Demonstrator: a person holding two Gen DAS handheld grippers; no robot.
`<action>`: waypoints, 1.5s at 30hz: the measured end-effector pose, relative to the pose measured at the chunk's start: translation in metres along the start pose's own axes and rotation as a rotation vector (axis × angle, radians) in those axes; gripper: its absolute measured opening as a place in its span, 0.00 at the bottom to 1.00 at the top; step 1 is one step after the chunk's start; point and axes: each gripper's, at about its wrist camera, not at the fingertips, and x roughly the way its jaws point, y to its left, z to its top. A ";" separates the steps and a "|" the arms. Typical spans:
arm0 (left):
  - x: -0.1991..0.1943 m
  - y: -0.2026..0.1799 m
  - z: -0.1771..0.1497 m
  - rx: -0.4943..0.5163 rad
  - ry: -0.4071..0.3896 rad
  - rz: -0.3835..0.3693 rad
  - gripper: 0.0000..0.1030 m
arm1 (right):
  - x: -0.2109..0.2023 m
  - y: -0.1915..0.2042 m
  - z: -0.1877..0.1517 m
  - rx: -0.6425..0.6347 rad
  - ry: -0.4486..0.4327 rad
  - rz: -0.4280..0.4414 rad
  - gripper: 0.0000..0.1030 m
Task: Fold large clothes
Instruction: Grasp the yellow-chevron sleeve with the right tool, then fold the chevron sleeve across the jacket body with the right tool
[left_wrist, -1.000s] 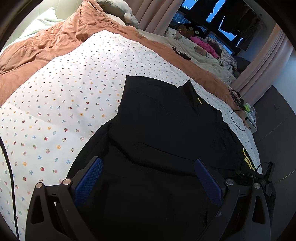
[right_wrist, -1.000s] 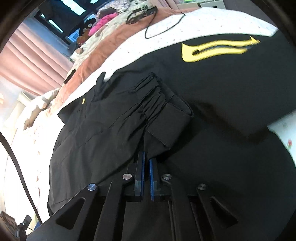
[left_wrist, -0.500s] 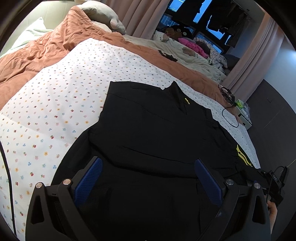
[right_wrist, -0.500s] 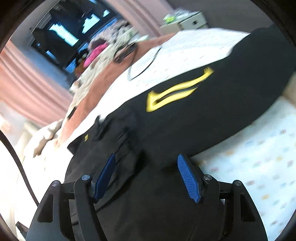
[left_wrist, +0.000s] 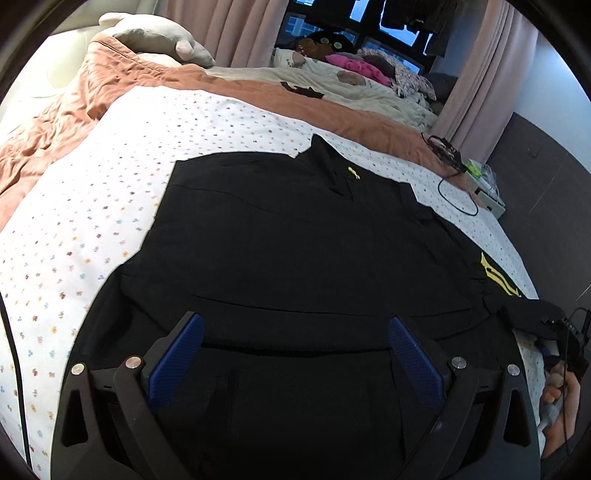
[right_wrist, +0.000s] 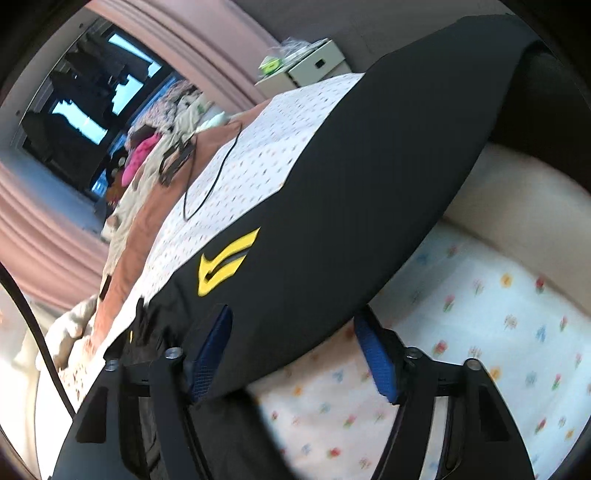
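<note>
A large black garment (left_wrist: 295, 240) with a small yellow mark at its collar lies spread on the flowered bed sheet (left_wrist: 92, 221). My left gripper (left_wrist: 293, 354) hovers open over its lower part, blue pads wide apart and holding nothing. One long black sleeve (right_wrist: 369, 184) with a yellow logo (right_wrist: 225, 262) stretches across the bed corner. My right gripper (right_wrist: 295, 350) straddles that sleeve's near edge. Its jaws are closing, with black cloth between them, and the pads do not press on it. A hand (left_wrist: 557, 402) shows at the right edge.
An orange blanket (left_wrist: 110, 96) and a plush pillow (left_wrist: 162, 40) lie at the head of the bed. A black cable (left_wrist: 458, 192) runs near a bedside cabinet (right_wrist: 306, 66). A heap of clothes (left_wrist: 354, 66) sits by the curtained window.
The right gripper let go of the bunched sleeve end, opened wide and swung out along the sleeve past the yellow logo. The left gripper drifted sideways, still open over the garment.
</note>
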 end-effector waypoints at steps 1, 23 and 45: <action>0.001 -0.001 -0.001 -0.001 0.003 -0.006 0.99 | 0.004 0.002 0.002 0.007 -0.015 0.001 0.42; -0.031 0.019 0.000 -0.078 -0.034 -0.100 0.99 | -0.066 0.152 -0.102 -0.222 -0.210 0.292 0.00; -0.033 0.062 0.007 -0.216 -0.012 -0.171 0.99 | 0.045 0.235 -0.169 -0.340 0.292 0.203 0.04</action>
